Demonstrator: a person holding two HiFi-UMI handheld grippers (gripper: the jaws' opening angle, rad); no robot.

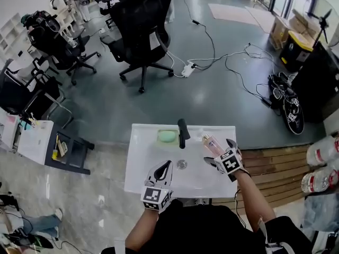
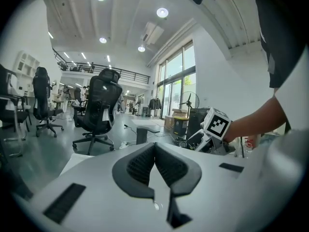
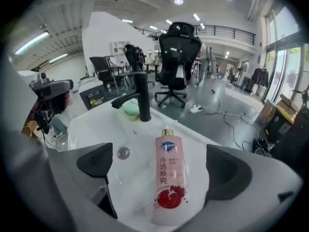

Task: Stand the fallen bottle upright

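On the right side of the white sink (image 1: 143, 152), we see the pink bottle (image 1: 212, 143) lying on its side in the basin, its gold cap pointing towards the black faucet (image 1: 183, 133). Our right hand-held gripper (image 1: 220, 152) is down over it with its jaws spread wide. In the right gripper view the bottle (image 3: 170, 178) lies between the two dark pads (nearer the right-hand one, and we cannot tell whether it touches), with neither pad closed on it. A round drain (image 3: 123, 152) sits just left of the bottle, and a green soap (image 3: 130, 110) rests at the foot of the faucet (image 3: 140, 98).

Our left hand-held gripper (image 1: 165, 169) hovers over the near part of the sink, well apart from the bottle. In its own view the jaws of the left hand-held gripper (image 2: 155, 151) are pressed together with nothing between them.
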